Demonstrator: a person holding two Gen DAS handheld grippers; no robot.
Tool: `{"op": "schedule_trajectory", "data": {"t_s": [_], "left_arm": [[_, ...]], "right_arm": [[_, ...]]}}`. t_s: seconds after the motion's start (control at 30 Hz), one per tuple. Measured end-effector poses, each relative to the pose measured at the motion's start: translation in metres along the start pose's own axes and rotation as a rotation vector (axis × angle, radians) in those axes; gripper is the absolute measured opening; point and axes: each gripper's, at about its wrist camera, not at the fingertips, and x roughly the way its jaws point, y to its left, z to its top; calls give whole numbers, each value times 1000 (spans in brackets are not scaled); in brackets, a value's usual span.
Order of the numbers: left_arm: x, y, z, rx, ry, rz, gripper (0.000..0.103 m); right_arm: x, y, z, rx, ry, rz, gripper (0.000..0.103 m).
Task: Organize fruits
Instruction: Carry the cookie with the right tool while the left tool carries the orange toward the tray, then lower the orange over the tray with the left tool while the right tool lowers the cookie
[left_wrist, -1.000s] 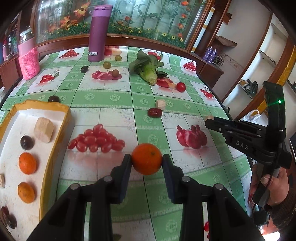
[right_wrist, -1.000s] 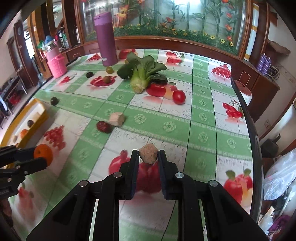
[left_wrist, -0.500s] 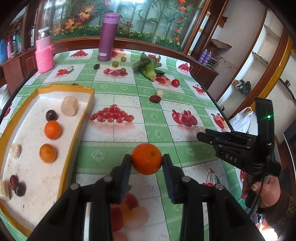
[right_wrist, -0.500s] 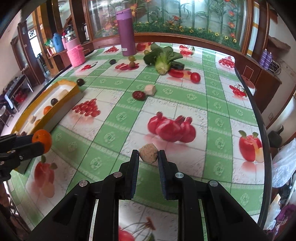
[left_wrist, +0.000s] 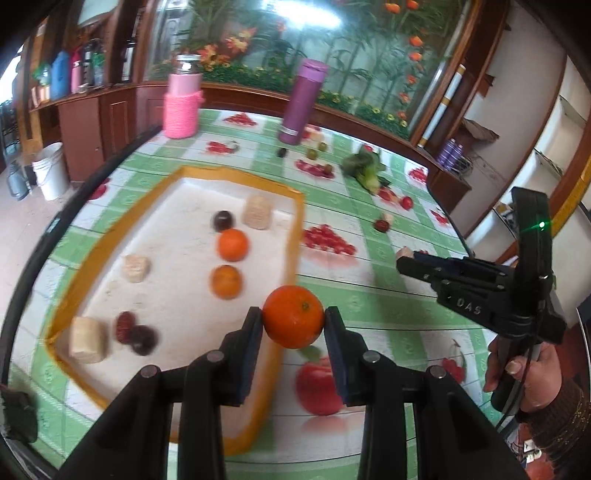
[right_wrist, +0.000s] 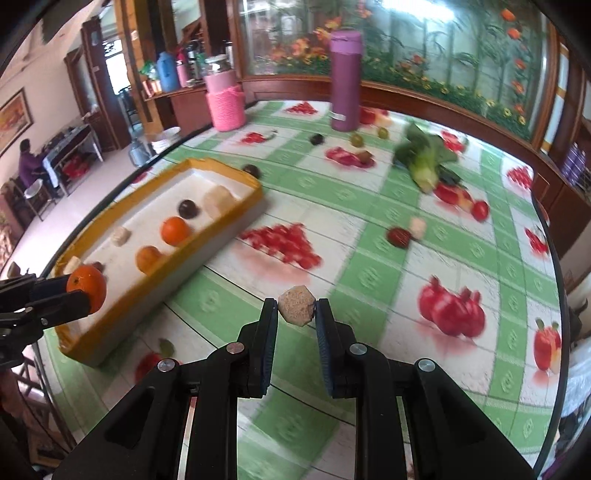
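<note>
My left gripper (left_wrist: 293, 319) is shut on an orange (left_wrist: 293, 317) and hovers over the near right rim of the yellow tray (left_wrist: 293, 236). On the tray's white floor lie two oranges (left_wrist: 232, 244), dark plums (left_wrist: 223, 220) and several beige cubes (left_wrist: 256, 212). My right gripper (right_wrist: 296, 312) is shut on a small tan cube (right_wrist: 296, 309) above the green checked tablecloth, to the right of the tray (right_wrist: 236, 177). In the right wrist view the left gripper (right_wrist: 79, 290) with its orange (right_wrist: 87, 288) shows at the left edge.
Loose on the table are a dark red fruit (right_wrist: 398, 236) beside a pale cube (right_wrist: 417, 225), a cherry tomato (right_wrist: 480, 209), bok choy (right_wrist: 424, 158), small green and dark fruits (right_wrist: 356, 139), a purple flask (right_wrist: 345, 79) and a pink-sleeved jar (right_wrist: 223, 98). The table edge curves at right.
Both grippers have moved left across the table with their loads. The tray now lies right under and ahead of the left gripper, and it has come closer in the right wrist view.
</note>
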Motion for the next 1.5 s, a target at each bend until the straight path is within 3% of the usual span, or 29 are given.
{"op": "schedule_trajectory", "data": {"t_s": [0.33,0.53,0.73,0.8,0.93,1.1,1.17,1.23,1.5], "left_arm": [[-3,65,-2,-66,0,122,37],[14,84,0,-111,29,118,37],[17,84,1,-93,31,97,37],[14,84,2,-93,24,89,37],[7,80,2,-94,13,78,37],[3,74,2,-92,11,79,37],[0,71,1,-86,11,81,37],[-1,70,0,-83,10,82,37],[-1,72,-3,-101,11,80,37]], "right_arm": [[31,66,52,-118,-14,73,20],[60,88,73,-144,15,110,20],[45,66,54,-92,9,125,21],[40,54,36,-77,34,135,27],[61,54,5,-129,135,151,31],[87,67,0,-152,160,191,31],[88,75,-1,-212,143,144,30],[88,80,-2,-259,136,92,23],[65,61,-4,-243,121,56,23]]}}
